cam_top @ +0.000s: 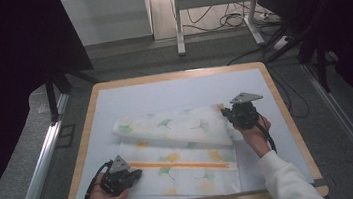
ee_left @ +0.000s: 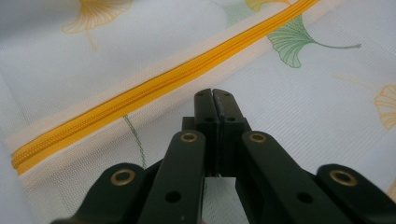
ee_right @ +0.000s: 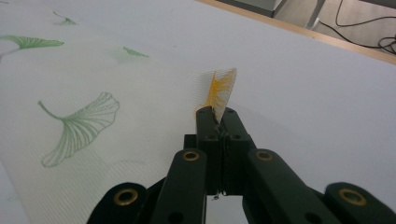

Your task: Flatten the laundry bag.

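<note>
At the near left, the left gripper (cam_top: 121, 174) rests with its jaws clenched together on the mesh bag (cam_top: 180, 152), just near of the orange zipper (ee_left: 154, 86), likely pinning the lower layer flat; I cannot tell whether any mesh is pinched between them. The bag lies mid-table (cam_top: 163, 88), its far portion folded over toward the middle. At the far right, the right gripper (cam_top: 243, 111) is clamped on the fold's corner (ee_right: 222, 88), apparently to carry the fold across.

- A mesh bag (cam_top: 180, 149) is spread at the table's (cam_top: 287, 117) centre, its far half folded forward.
- The left gripper (cam_top: 132, 175) is placed at lower left, the right gripper (cam_top: 226, 113) at centre right.
</note>
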The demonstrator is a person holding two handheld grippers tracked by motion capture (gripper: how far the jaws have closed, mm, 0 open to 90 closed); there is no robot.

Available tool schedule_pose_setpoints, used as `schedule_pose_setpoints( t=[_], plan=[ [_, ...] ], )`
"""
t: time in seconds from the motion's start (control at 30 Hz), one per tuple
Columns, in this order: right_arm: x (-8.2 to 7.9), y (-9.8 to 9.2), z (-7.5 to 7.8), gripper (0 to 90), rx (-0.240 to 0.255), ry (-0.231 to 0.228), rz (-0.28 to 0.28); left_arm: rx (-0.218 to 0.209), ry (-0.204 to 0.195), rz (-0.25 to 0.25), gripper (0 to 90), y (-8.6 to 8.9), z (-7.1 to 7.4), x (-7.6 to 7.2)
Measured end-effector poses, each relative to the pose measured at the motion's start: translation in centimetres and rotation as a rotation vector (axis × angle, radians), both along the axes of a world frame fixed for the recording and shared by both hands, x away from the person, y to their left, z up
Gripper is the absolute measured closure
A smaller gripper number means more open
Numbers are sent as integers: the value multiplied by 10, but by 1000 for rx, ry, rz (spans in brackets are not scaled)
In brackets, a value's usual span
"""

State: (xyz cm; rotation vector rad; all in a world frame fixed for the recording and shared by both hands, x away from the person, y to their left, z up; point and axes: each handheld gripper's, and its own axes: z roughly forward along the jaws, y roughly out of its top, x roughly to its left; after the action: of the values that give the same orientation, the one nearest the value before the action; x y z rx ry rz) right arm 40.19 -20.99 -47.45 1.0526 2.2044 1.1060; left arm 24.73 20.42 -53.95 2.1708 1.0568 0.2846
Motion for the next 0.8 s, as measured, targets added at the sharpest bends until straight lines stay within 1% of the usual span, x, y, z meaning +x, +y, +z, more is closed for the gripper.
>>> schedule_pose_setpoints(
  t=[0.17, 0.23, 0.57, 0.7, 0.8],
  plan=[
    [3, -8, -1, 883, 1, 1, -27, -1, 1, 1, 900, 0, 0, 0],
    [6, -15, -2, 883, 5, -4, -50, -1, 1, 1, 900, 0, 0, 0],
    [16, -38, -7, 884, 15, -5, -122, -4, 2, 1, 900, 0, 0, 0],
    [20, -44, -7, 884, 19, -8, -136, -6, 3, 3, 900, 0, 0, 0],
    [24, -48, -5, 884, 28, -20, -146, -8, 4, 5, 900, 0, 0, 0]
  ],
)
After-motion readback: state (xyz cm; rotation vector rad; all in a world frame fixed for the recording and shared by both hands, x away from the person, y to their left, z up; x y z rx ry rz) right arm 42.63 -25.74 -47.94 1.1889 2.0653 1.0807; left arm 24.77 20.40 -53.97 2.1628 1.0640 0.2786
